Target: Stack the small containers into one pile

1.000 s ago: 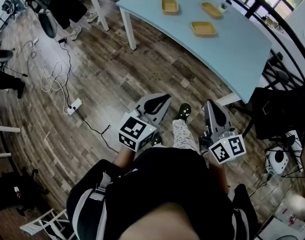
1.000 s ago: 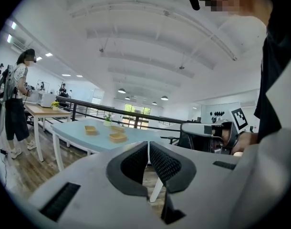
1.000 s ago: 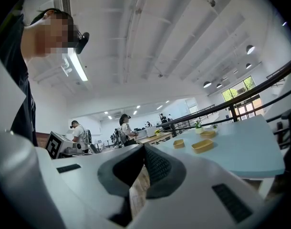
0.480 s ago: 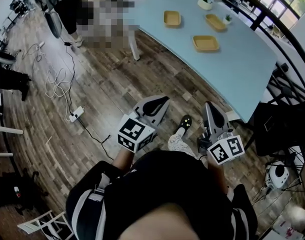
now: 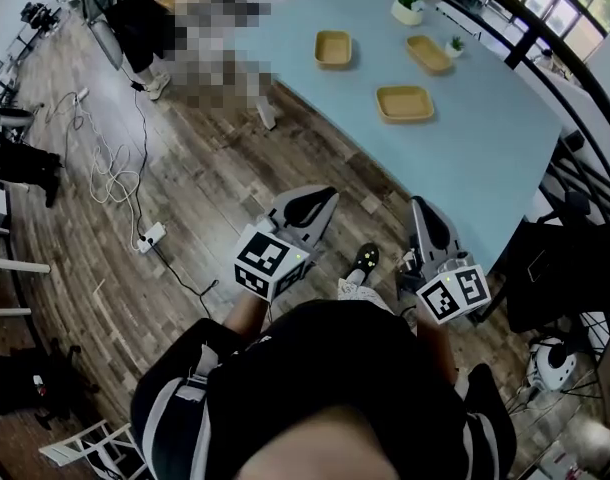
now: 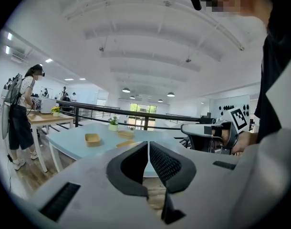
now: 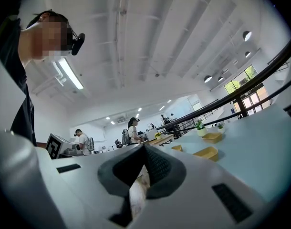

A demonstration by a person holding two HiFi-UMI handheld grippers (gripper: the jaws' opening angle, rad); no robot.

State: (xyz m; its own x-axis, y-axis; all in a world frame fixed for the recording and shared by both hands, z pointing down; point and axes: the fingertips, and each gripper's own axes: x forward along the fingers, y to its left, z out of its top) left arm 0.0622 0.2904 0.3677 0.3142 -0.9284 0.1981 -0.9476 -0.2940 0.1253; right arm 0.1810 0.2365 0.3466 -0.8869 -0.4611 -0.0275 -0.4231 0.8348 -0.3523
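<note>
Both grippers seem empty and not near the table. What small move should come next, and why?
Probably step closer to the table. The left gripper and right gripper are shut, empty and over the floor, while the three small containers lie apart on the tabletop, none stacked yet.

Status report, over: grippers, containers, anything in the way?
Left hand-held gripper shut, empty; right hand-held gripper shut, empty. Three containers apart on table, unstacked. Nothing blocking them.
</note>
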